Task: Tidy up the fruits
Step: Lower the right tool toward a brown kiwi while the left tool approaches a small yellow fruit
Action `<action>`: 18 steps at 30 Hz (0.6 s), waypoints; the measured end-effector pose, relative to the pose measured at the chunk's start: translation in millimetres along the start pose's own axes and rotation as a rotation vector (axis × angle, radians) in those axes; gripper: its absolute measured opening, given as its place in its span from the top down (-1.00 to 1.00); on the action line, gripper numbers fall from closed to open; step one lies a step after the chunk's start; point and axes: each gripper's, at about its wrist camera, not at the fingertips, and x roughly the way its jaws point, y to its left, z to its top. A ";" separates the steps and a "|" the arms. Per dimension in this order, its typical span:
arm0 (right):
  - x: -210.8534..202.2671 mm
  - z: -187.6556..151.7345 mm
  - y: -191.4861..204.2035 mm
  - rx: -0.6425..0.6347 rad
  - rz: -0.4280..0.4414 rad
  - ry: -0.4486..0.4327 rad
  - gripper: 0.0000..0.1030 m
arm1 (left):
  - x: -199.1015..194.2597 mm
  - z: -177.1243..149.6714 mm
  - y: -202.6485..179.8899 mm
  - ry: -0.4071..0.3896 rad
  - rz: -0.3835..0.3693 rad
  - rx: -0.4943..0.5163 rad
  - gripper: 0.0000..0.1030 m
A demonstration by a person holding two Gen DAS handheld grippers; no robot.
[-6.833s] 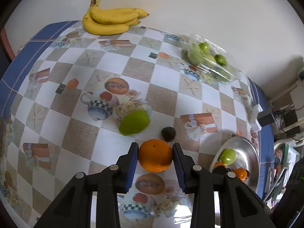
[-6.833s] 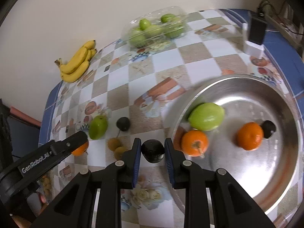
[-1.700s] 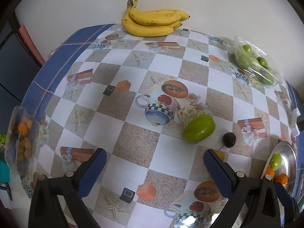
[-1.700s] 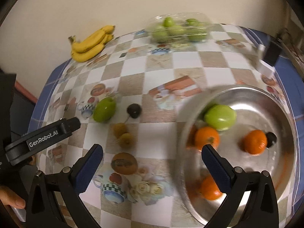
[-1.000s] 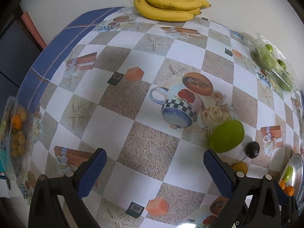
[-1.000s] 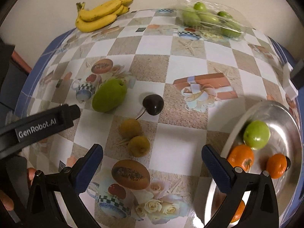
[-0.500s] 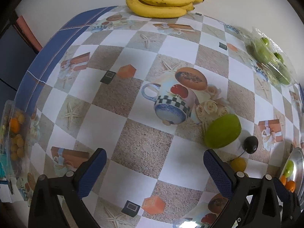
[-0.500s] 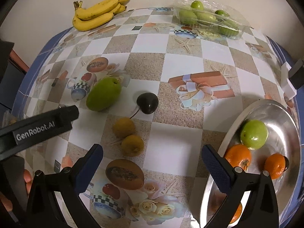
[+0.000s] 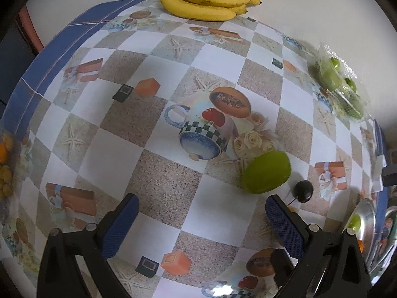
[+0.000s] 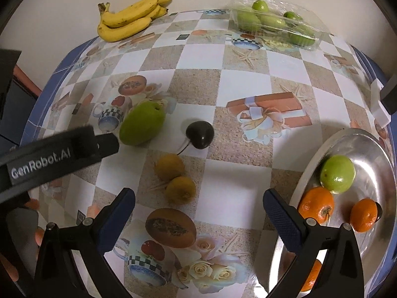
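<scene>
A green mango [image 10: 142,123] lies on the patterned tablecloth, with a dark plum [image 10: 200,134] to its right and two brownish-yellow fruits [image 10: 175,177] below it. A silver plate [image 10: 379,149] at the right holds a green apple [image 10: 337,173] and several oranges [image 10: 316,204]. My right gripper [image 10: 198,213] is open and empty, just in front of the two brownish fruits. My left gripper [image 9: 202,214] is open and empty; the mango [image 9: 266,172] and plum [image 9: 303,191] lie ahead to its right. The left gripper's body [image 10: 52,156] shows beside the mango.
A bunch of bananas [image 10: 132,16] lies at the back by the wall. A clear plastic box of green fruits [image 10: 275,23] stands at the back right. A bag of small fruits [image 9: 5,159] sits off the table's left edge. A dark box [image 10: 389,92] is at the right edge.
Both grippers, earlier shut on an orange and a plum, are now open and empty. The left gripper has moved closer to the table and the mango. The right gripper has drawn nearer the brownish fruits.
</scene>
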 end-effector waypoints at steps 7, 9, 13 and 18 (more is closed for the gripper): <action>2.2 -0.8 2.4 -0.009 0.031 0.013 -0.53 | -4.3 -1.4 -3.9 -0.020 -0.020 0.017 -1.00; 3.7 -1.4 1.9 -0.003 0.036 0.017 -0.48 | -3.7 -1.5 -5.5 -0.016 -0.040 0.016 -0.98; 4.1 -2.3 0.8 0.005 0.035 0.017 -0.12 | -3.1 -2.3 -12.2 -0.011 -0.057 0.029 -0.95; 5.7 -3.3 1.0 0.009 0.056 0.025 0.06 | -2.8 -2.2 -17.2 -0.006 -0.071 0.036 -0.86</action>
